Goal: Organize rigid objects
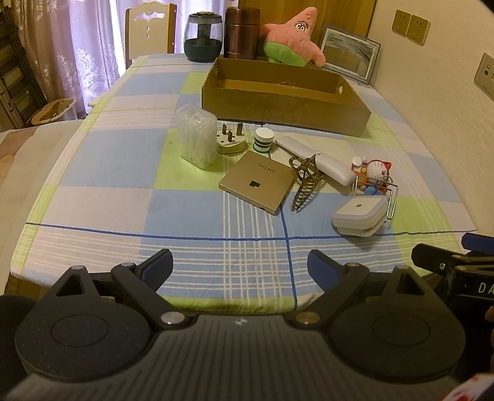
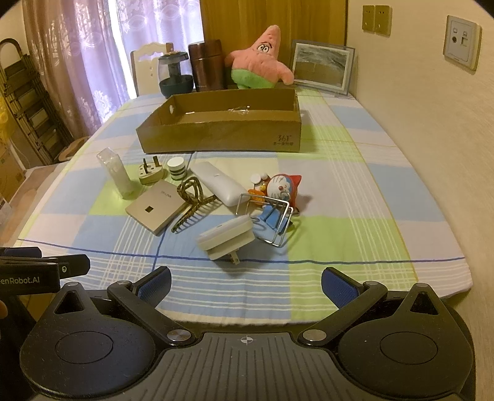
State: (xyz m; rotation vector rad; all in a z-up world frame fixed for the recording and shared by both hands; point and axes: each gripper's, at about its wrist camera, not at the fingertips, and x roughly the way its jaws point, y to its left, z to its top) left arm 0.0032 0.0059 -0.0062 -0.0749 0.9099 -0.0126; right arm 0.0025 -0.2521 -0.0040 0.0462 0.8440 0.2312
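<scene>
A cluster of small objects lies mid-table before an open cardboard box: a clear cotton-swab box, a beige plug adapter, a striped white jar, a gold TP-Link panel, a hair claw, a white case, a Doraemon figure in a wire rack, and a white night-light plug. My left gripper and right gripper are open, empty, at the near table edge.
At the table's far end stand a dark glass jar, a brown flask, a Patrick plush and a framed picture. A chair is behind the table. The wall runs along the right side.
</scene>
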